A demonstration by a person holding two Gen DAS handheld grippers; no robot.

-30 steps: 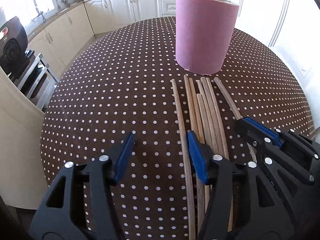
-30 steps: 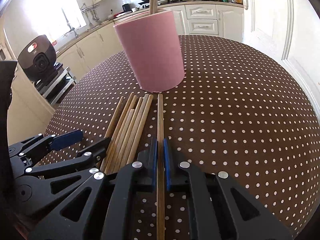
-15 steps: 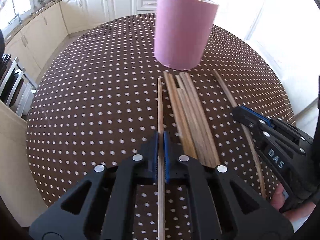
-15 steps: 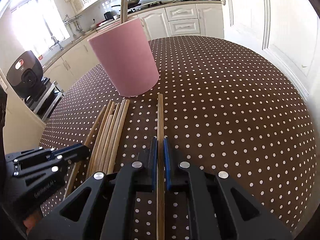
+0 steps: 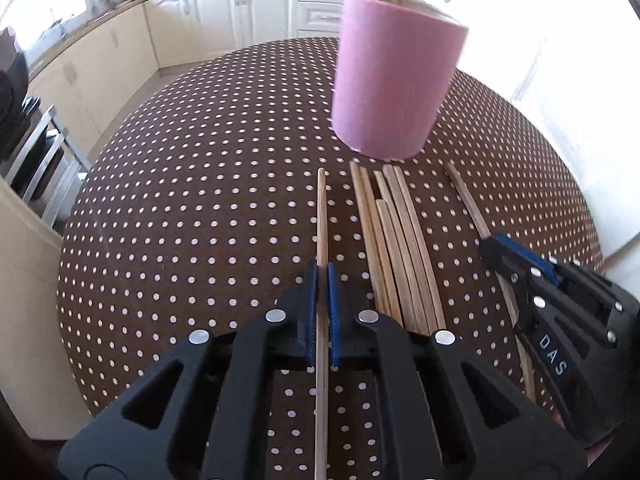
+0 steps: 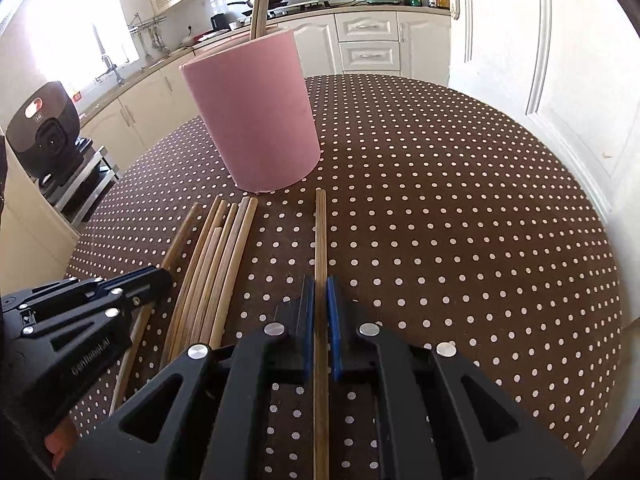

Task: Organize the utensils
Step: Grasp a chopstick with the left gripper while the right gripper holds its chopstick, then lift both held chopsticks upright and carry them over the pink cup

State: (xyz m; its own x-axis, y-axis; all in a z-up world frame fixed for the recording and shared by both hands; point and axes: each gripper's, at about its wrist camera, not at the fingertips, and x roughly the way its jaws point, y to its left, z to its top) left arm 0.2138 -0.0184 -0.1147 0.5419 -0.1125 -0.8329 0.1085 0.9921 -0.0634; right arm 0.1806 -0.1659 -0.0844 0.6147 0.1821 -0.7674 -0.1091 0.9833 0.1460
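My left gripper (image 5: pixel 322 276) is clamped on one chopstick (image 5: pixel 321 216), and my right gripper (image 6: pixel 320 280) is clamped on another chopstick (image 6: pixel 320 232). I hold each near its back end, so the long front part points forward to the cup. Between the two grippers, the other chopsticks (image 5: pixel 394 240) lie in a bundle on the dotted desk (image 5: pixel 200 200), I think waiting for their turn. Further away stands the pink cup (image 6: pixel 256 116), just beyond their tips, with some sticks (image 6: pixel 260 0) already upright inside.
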